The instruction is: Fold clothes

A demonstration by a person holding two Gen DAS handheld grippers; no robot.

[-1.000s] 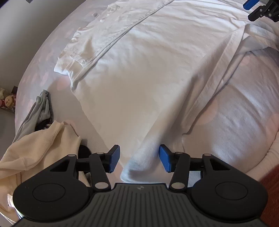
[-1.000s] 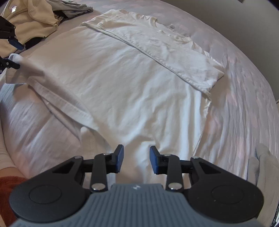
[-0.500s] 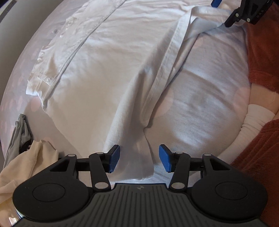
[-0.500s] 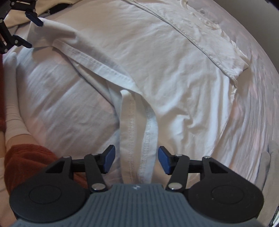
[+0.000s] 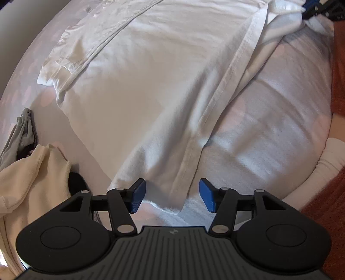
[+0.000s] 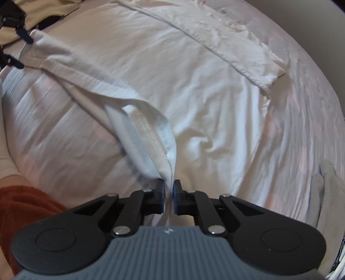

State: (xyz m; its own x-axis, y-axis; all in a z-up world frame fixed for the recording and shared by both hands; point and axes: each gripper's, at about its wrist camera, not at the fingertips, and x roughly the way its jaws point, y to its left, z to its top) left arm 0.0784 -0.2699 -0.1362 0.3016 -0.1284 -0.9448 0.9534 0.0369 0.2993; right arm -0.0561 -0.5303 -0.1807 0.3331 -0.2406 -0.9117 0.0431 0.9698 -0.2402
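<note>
A white T-shirt [image 5: 151,71] lies spread on the bed, its top part folded over at the far side; it also shows in the right wrist view [image 6: 194,71]. My left gripper [image 5: 170,198] is open, its blue pads on either side of the shirt's near hem corner [image 5: 172,204], not closed on it. My right gripper [image 6: 169,193] is shut on the other hem corner [image 6: 166,150], which is lifted and bunched. The right gripper shows far off in the left wrist view [image 5: 319,8], and the left gripper in the right wrist view [image 6: 13,49].
A cream garment [image 5: 28,176] and a grey garment [image 5: 19,133] lie left of the shirt. A grey cloth [image 6: 327,193] lies at the right. The pale bed sheet [image 5: 269,129] lies under all. The person's rust sleeve [image 6: 25,200] is close by.
My right gripper closed on the shirt's hem corner and lifted it. My left gripper stayed open and shifted at the other hem corner.
</note>
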